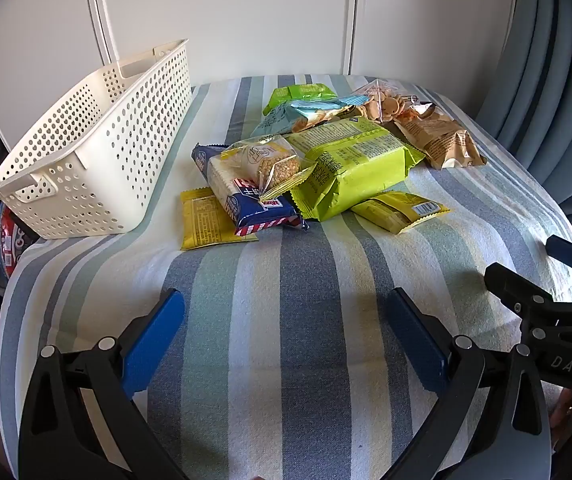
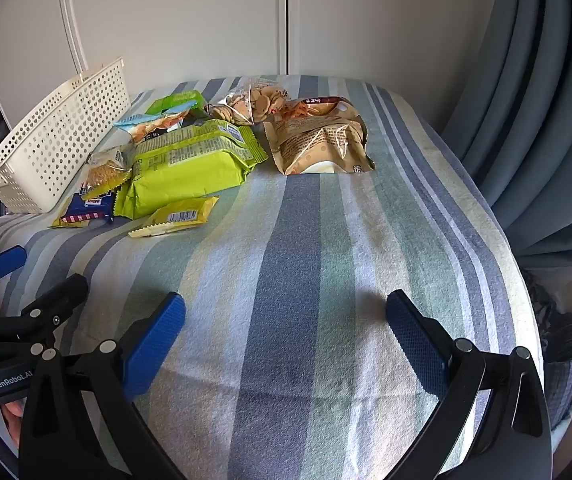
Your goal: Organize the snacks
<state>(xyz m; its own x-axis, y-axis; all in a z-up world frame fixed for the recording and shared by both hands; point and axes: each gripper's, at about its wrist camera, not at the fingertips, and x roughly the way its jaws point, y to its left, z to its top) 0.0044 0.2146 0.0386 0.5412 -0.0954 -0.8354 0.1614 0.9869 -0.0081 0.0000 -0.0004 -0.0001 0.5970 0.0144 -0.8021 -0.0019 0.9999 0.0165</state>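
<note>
Snack packets [image 1: 325, 160] lay heaped at twelve o'clock, well beyond both empty claws, left claw [image 1: 286, 332] and right claw [image 2: 286, 332], fingers apart; a white basket [image 1: 98, 152] stood at ten o'clock on the striped desk [image 2: 325, 260].

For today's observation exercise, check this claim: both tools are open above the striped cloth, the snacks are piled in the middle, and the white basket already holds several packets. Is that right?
One detail is wrong: the white basket holds no packets; what shows of its inside in the left wrist view is bare. The rest stands: the left tool and right tool are open above the striped cloth, and the snacks are piled in the middle.
</note>
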